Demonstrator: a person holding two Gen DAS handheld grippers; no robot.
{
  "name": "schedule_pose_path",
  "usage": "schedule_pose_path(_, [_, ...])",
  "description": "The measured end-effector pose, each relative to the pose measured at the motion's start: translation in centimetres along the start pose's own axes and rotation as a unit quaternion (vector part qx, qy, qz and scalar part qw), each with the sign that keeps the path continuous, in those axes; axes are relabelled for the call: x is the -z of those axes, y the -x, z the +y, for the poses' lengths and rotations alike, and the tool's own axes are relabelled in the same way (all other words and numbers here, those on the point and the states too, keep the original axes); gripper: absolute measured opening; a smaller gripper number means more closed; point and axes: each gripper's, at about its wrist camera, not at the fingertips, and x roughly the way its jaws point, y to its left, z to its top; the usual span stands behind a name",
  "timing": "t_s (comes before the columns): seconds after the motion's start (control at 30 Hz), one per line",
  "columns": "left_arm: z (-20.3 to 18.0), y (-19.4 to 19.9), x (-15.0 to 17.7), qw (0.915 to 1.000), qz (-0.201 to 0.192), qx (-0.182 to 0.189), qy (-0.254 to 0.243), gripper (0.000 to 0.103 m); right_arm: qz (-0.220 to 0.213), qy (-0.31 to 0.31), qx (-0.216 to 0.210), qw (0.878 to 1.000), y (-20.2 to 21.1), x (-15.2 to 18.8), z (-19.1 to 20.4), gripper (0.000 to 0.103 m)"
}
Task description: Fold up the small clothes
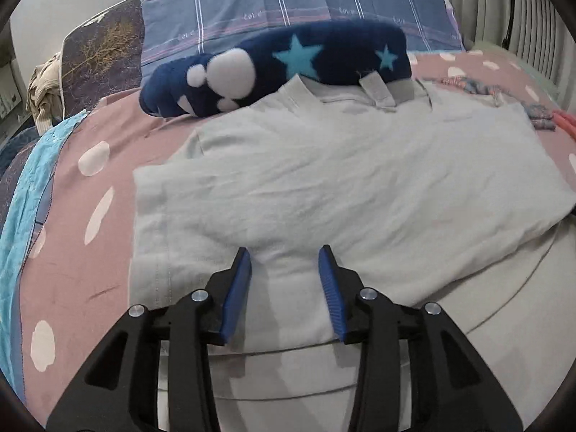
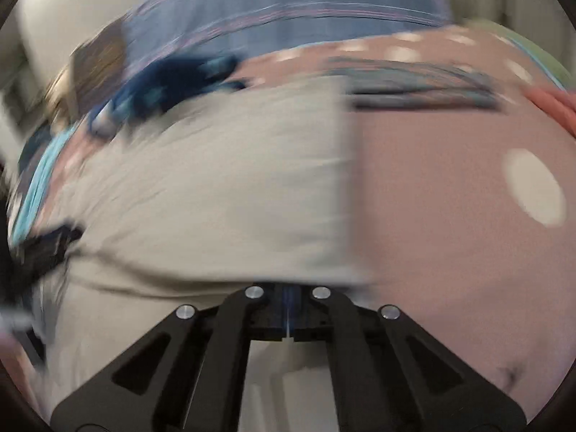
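A pale grey T-shirt lies spread on the pink dotted bedsheet, its collar toward the far side. My left gripper hovers over the shirt's near part, open, with cloth below the blue pads and nothing pinched. The right wrist view is blurred. There the same shirt fills the left half, and its near folded edge drapes over the tips of my right gripper. That gripper's blue pads are pressed together, apparently on this edge. The fingertips themselves are hidden by the cloth.
A navy plush cushion with stars and a paw print rests against the shirt's collar. Behind it lies a blue plaid pillow. A patterned garment and something orange-pink lie at the right, and a light blue blanket at the left.
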Motion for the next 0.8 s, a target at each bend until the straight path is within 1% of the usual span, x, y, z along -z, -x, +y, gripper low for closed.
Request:
schedule_pose_path(0.03, [0.1,0.0,0.0,1.0000,0.002,0.001,0.005,0.042,0.004,-0.009,-0.013,1.000,0.4,0.2,-1.1,0.000])
schedule_pose_path(0.1, [0.0,0.0,0.0,1.0000,0.002,-0.002,0.003,0.042,0.019,0.009,-0.026,0.999,0.9,0.7,-1.4,0.000])
schedule_pose_path(0.13, [-0.2,-0.1,0.0,1.0000,0.002,-0.006,0.000,0.042,0.023,0.024,-0.030,0.999,1.4,1.0,-1.2,0.008])
schedule_pose_path(0.2, [-0.7,-0.2,0.2,0.9999,0.001,-0.013,-0.007,0.042,0.025,0.031,-0.075,0.996,2.9,0.9,-1.5,0.013])
schedule_pose_path(0.23, [-0.9,-0.2,0.2,0.9998,0.000,-0.017,-0.009,0.042,0.015,0.019,-0.111,0.993,3.9,0.4,-2.1,0.016])
schedule_pose_path(0.27, [-0.9,-0.2,0.2,0.9998,0.000,-0.018,-0.010,0.042,0.003,0.008,-0.131,0.991,4.8,-0.4,-3.0,0.019])
schedule_pose_path(0.33, [-1.0,-0.2,0.3,0.9998,0.001,-0.018,-0.010,0.042,-0.017,-0.005,-0.134,0.991,5.2,-2.1,-4.0,0.035])
schedule_pose_path(0.37, [-1.0,-0.2,0.5,0.9998,0.000,-0.017,-0.009,0.042,-0.019,-0.011,-0.137,0.990,4.7,-3.3,-4.6,0.036])
schedule_pose_path(0.43, [-1.0,-0.2,0.5,0.9998,-0.001,-0.018,-0.009,0.042,-0.010,-0.049,-0.147,0.988,2.3,-5.9,-6.4,0.036])
schedule_pose_path(0.5, [-1.2,-0.2,0.5,0.9996,-0.003,-0.025,-0.013,0.043,0.018,-0.100,-0.158,0.982,-1.2,-8.3,-8.2,0.038])
schedule_pose_path(0.57, [-1.4,-0.2,0.6,0.9993,-0.003,-0.032,-0.017,0.043,0.038,-0.117,-0.175,0.977,-3.8,-9.7,-8.2,0.045])
schedule_pose_path(0.6, [-1.5,-0.2,0.6,0.9992,-0.004,-0.035,-0.019,0.043,0.048,-0.128,-0.180,0.974,-5.4,-10.4,-8.2,0.058])
schedule_pose_path(0.63, [-1.5,-0.2,0.6,0.9991,-0.004,-0.036,-0.020,0.043,0.056,-0.138,-0.186,0.971,-6.5,-10.8,-8.0,0.063])
schedule_pose_path(0.67, [-1.5,-0.2,0.6,0.9992,-0.004,-0.035,-0.019,0.043,0.063,-0.148,-0.201,0.966,-7.5,-11.0,-7.8,0.061])
schedule_pose_path(0.7, [-1.4,-0.2,0.6,0.9993,-0.004,-0.033,-0.018,0.044,0.068,-0.154,-0.216,0.962,-8.1,-11.3,-7.4,0.028])
schedule_pose_path(0.73, [-1.2,-0.2,0.6,0.9994,-0.005,-0.030,-0.015,0.044,0.070,-0.151,-0.219,0.962,-8.2,-11.6,-6.9,0.004])
schedule_pose_path(0.77, [-1.1,-0.2,0.6,0.9995,-0.005,-0.028,-0.012,0.044,0.067,-0.134,-0.210,0.966,-7.5,-12.1,-6.3,0.003])
schedule_pose_path(0.8, [-1.1,-0.2,0.6,0.9996,-0.005,-0.026,-0.011,0.044,0.023,-0.097,-0.175,0.979,-5.2,-12.6,-5.3,0.003])
